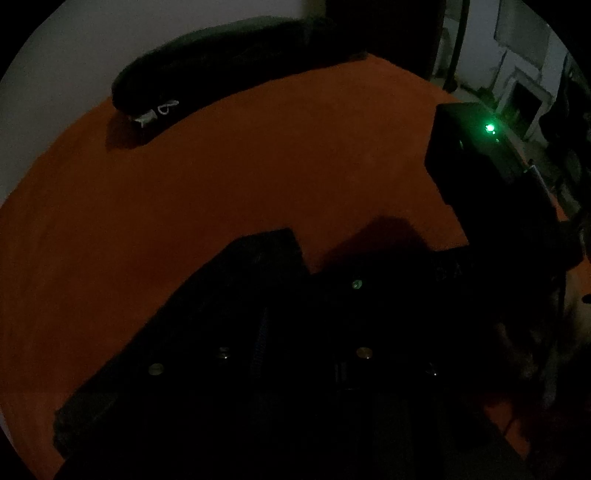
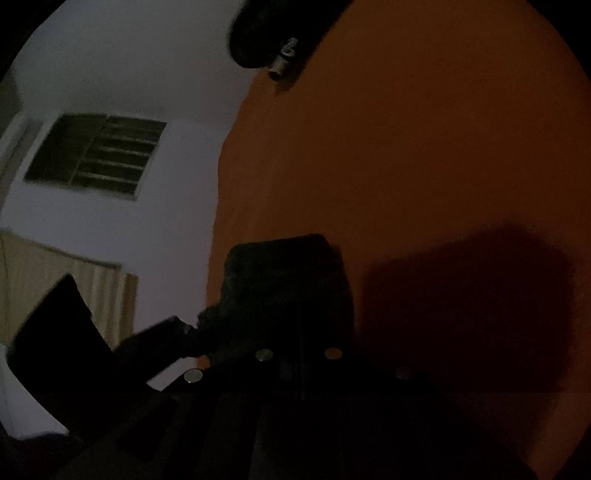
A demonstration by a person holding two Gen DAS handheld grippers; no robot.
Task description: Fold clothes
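The scene is very dark. A dark garment (image 2: 284, 266) hangs bunched over the orange bed sheet (image 2: 424, 147) in the right wrist view. My right gripper (image 2: 299, 332) is shut on it, its fingertips buried in the cloth. At the cloth's left corner the left gripper (image 2: 184, 328) comes in from the side and looks closed on that bunched corner. In the left wrist view my left gripper (image 1: 369, 269) shows only as black shapes over the sheet (image 1: 221, 166), with dark cloth (image 1: 207, 306) at its left finger. The right gripper's body (image 1: 472, 166), green light lit, is at the right.
A long dark bundle (image 1: 229, 62) with a white tag (image 1: 159, 110) lies at the bed's far edge, also seen as a dark bundle (image 2: 266, 33) in the right wrist view. A pale wall (image 2: 129, 74) with a barred window (image 2: 99, 155) stands beside the bed.
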